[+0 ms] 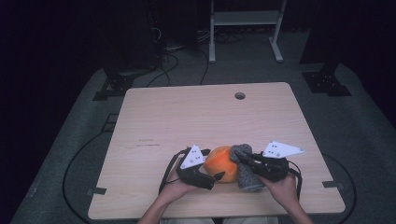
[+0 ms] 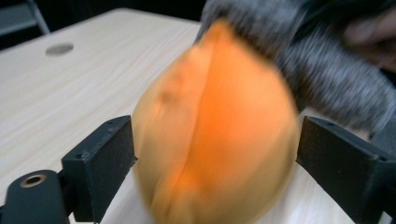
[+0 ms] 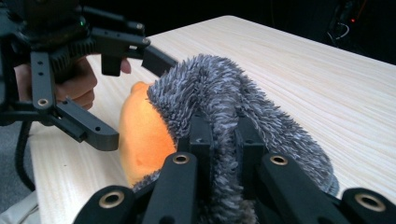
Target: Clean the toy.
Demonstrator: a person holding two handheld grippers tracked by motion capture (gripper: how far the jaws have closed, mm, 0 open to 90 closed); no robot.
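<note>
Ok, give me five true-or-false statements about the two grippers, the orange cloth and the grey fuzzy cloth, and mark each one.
1. The right gripper is clamped shut on the grey fuzzy cloth. True.
2. The left gripper squeezes the rounded orange cloth tight. False: its jaws stand apart on either side of the orange cloth, which sits between them.
3. The grey fuzzy cloth lies over part of the orange cloth. True.
4. Both cloths sit at the far edge of the light wooden table, beside its round hole. False: they sit near the person's edge, well away from the hole.
5. Each gripper is held in a hand. True.
</note>
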